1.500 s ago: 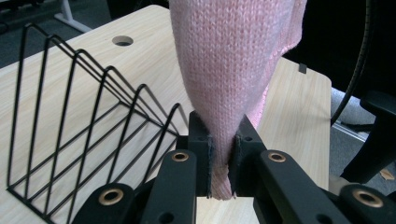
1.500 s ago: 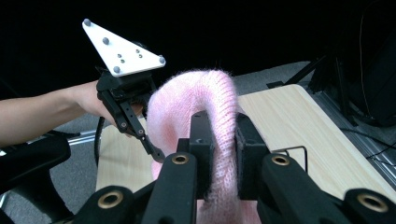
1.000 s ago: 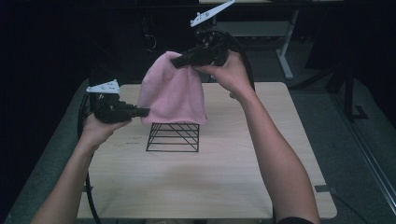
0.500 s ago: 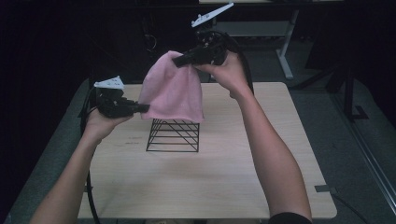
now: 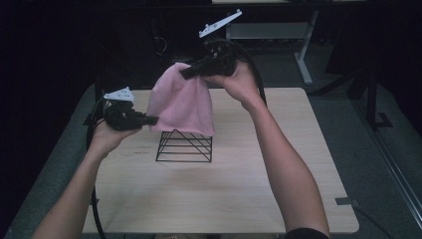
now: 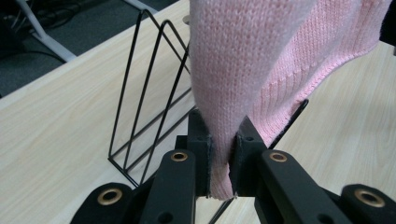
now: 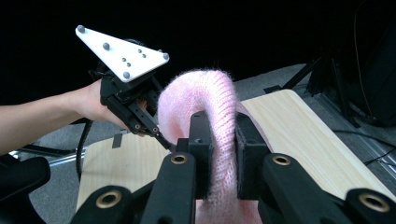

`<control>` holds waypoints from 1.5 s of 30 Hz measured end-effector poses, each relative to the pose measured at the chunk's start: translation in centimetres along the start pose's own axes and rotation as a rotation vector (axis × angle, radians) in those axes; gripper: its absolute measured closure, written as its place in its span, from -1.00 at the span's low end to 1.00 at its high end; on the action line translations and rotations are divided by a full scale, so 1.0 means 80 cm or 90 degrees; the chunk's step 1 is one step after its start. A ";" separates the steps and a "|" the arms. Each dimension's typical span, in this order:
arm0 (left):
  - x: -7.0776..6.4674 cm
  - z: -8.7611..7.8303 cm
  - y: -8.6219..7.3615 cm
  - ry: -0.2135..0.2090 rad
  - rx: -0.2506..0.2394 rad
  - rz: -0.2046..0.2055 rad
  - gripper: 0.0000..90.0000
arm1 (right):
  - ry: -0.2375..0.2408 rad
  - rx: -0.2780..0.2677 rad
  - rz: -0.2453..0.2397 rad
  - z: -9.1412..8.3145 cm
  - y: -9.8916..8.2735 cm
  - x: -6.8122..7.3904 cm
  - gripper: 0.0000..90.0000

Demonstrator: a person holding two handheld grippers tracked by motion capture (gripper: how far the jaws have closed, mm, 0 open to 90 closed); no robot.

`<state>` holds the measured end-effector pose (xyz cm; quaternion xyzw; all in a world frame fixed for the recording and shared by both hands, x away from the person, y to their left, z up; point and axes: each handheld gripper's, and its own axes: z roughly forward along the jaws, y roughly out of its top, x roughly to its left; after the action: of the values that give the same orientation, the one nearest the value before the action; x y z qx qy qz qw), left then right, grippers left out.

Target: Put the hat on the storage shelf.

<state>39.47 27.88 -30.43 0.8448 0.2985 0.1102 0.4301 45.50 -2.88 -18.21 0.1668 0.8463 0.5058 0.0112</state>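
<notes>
Since a second ago the left gripper [image 5: 149,120] has drifted slightly right toward the wire rack, the pink knit hat still stretched between both tools.

Nearest, the left gripper's jaws are pressed together on the lower ribbed edge of the pink knit hat [image 5: 181,102], the fabric bunched between the pads [image 6: 206,154] and hanging just in front of the black wire rack [image 5: 184,147] on the wooden table [image 5: 239,194]. Farther off, the right gripper [image 5: 191,71] pinches the hat's crown, a thick fold squeezed between its jaws, lifting it above the rack. The hat looks light, soft and stretchy, likely to sag and slip; the ribbed band seems the firmest place to hold.
</notes>
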 end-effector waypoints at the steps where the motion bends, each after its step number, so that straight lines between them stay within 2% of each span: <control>1: 0.001 0.001 -0.002 -0.001 0.003 0.002 0.79 | 0.000 0.000 0.000 0.000 0.000 0.000 0.77; 6: 0.000 0.006 -0.011 -0.001 0.014 0.002 0.78 | 0.012 0.014 0.002 0.007 -0.006 0.002 0.77; 11: 0.000 0.006 -0.016 -0.004 0.010 0.002 0.78 | 0.017 0.011 -0.004 0.010 -0.009 0.007 0.77; 15: -0.001 0.011 -0.025 -0.005 0.019 -0.008 0.78 | 0.024 0.014 -0.001 0.015 -0.019 0.010 0.76; 16: -0.001 0.012 -0.026 -0.003 0.024 -0.001 0.78 | 0.024 0.015 0.001 0.016 -0.021 0.011 0.76; 25: -0.002 0.019 -0.039 -0.003 0.028 -0.008 0.78 | 0.033 0.017 0.010 0.023 -0.038 0.010 0.76; 26: -0.002 0.022 -0.041 -0.001 0.040 -0.004 0.78 | 0.038 0.018 0.012 0.026 -0.042 0.010 0.76; 43: 0.000 0.038 -0.070 -0.003 0.064 -0.021 0.78 | 0.058 0.027 0.029 0.047 -0.070 0.004 0.75; 45: 0.000 0.041 -0.073 -0.003 0.076 -0.020 0.78 | 0.059 0.030 0.030 0.049 -0.073 0.005 0.75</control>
<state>38.54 28.35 -37.01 0.8645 0.3169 0.0837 0.3811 44.28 -1.94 -25.13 0.1633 0.8534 0.4931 -0.0435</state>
